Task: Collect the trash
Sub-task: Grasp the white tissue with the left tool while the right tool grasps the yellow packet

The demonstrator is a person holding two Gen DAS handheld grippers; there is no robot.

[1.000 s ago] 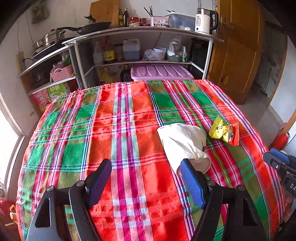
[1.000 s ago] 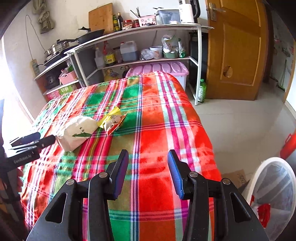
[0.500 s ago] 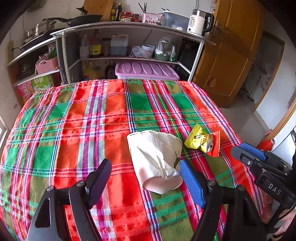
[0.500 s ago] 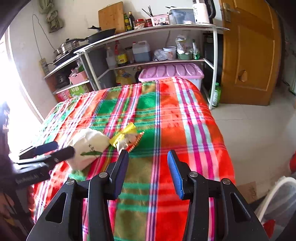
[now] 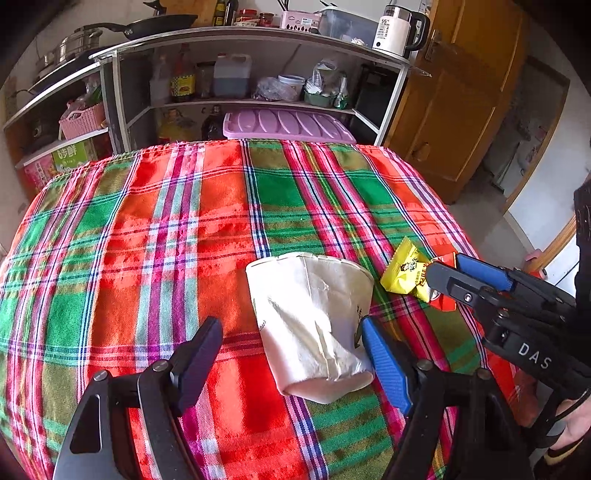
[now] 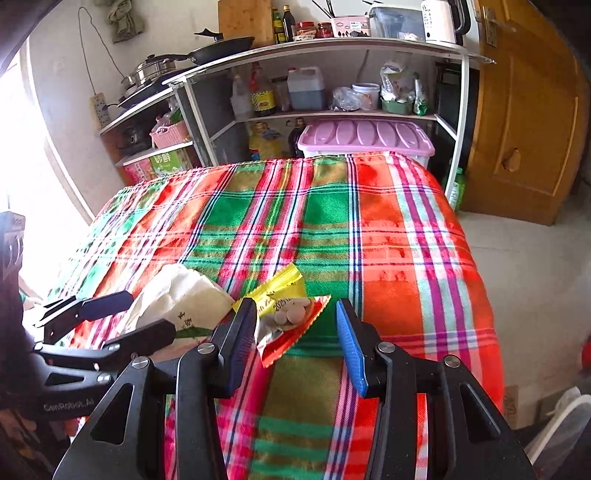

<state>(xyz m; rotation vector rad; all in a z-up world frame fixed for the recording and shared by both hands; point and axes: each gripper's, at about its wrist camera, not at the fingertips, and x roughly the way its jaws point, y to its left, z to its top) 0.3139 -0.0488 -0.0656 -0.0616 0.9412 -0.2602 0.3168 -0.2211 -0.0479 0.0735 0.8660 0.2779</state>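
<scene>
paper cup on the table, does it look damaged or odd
Yes. The paper cup lies on its side on the plaid tablecloth, crushed and creased, its mouth bent out of round. A yellow snack wrapper lies just beside it.

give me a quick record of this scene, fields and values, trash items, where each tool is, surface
surface: table under a plaid cloth
trash 1: crumpled white paper cup, lying on its side
trash 2: yellow and red snack wrapper, just right of the cup
left tool: open, fingers either side of the cup's base, not pressing it
right tool: open, fingers either side of the wrapper, not gripping it
held: nothing in either tool
background: shelf unit with a kettle, purple-lidded bin, wooden door
</scene>
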